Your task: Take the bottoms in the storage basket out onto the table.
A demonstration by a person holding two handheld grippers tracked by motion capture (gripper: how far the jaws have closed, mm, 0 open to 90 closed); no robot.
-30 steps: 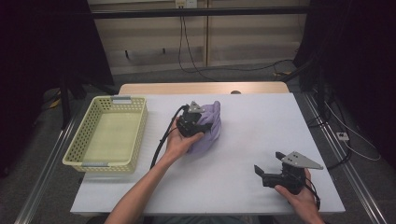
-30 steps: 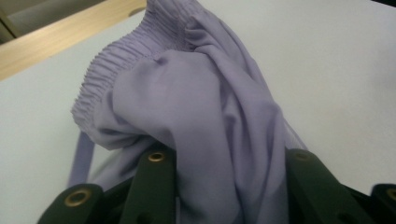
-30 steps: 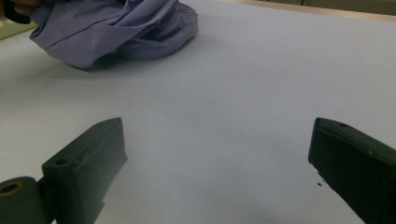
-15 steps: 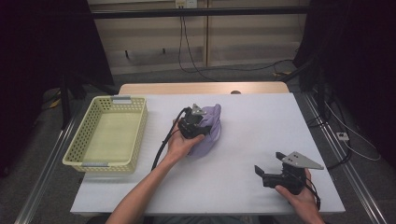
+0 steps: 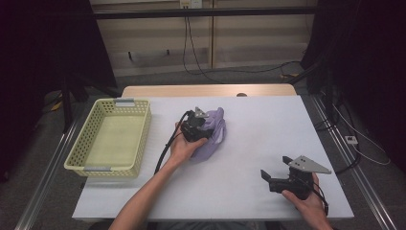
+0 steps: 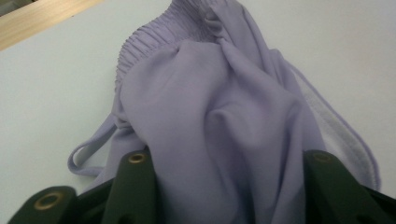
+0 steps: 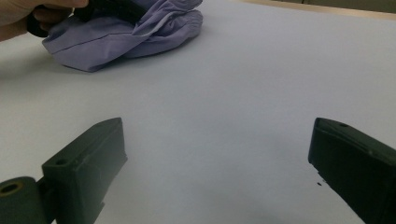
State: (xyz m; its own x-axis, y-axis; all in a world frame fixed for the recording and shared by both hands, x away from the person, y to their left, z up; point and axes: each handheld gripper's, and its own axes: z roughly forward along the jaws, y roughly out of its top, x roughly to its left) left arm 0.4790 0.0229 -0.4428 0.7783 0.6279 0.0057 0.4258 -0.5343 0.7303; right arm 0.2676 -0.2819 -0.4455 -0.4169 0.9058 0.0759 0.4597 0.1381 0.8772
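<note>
1. High view: the lilac garment (image 5: 210, 136) sits bunched up around the middle of the white table (image 5: 249, 143), long side running roughly from the person out toward the far edge. The left gripper (image 5: 197, 125) is right on top of it, touching, so that hand is way nearer than the other one. The right gripper (image 5: 277, 178) is parked well apart, down at the near right corner. The yellow basket (image 5: 84, 158) sits off to the left of the cloth, nothing in it that I can see. From up here you can't really read how the left jaws stand.

2. Left gripper view: this settles it. The garment (image 6: 219, 126) bulges up between the two black jaws, waistband end pointing away from them. The jaws have just been opening with the cloth between them, and they look slack around it rather than pinching, so I'd call it let go.

3. Right gripper view: jaws spread wide over bare table (image 7: 233, 116), holding nothing. The garment (image 7: 121, 32) lies ahead and up-left, with the left hand (image 7: 28, 14) at its edge, which neither other view shows from this low side.
</note>
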